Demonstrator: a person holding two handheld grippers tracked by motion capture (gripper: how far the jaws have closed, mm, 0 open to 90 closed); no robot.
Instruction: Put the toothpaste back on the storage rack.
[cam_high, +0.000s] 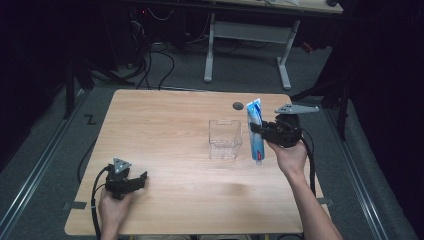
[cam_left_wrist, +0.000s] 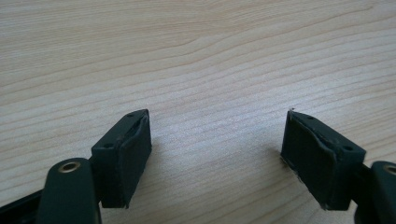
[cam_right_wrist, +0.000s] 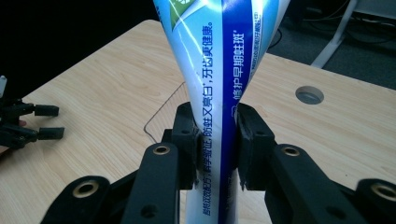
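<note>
Item one, nearest us: our left gripper (cam_high: 141, 179), resting low at the near left corner of the wooden table (cam_high: 170, 125), jaws spread wide with nothing but bare wood grain between the pads (cam_left_wrist: 128, 156). Item two, further in and to the right: our right gripper (cam_high: 255, 128), closed on a toothpaste tube (cam_high: 255, 131), which hangs upright clear of the table top, crimped flat end up and cap end down, just beside the right wall of a clear plastic box (cam_high: 225, 139). In the right gripper view the two pads (cam_right_wrist: 189, 149) pinch the tube (cam_right_wrist: 219, 93) across its middle, and its blue-and-white skin narrows visibly between them. Handling, as we judge it: a light, soft-walled thing, its laminate glossy and likely slick, so it can slide or swing in the pinch; it dents under pressure and hard squeezing may push paste toward the cap. Best hold, we reckon, is where we have it or a little nearer the firmer shoulder by the cap, pads flat across the broad faces rather than on the thin edges. The box looks thin, rigid and light, apt to skid or tip if knocked by the tube's lower end. Item three, farthest: a round grommet hole (cam_high: 238, 105) in the table beyond the box.
</note>
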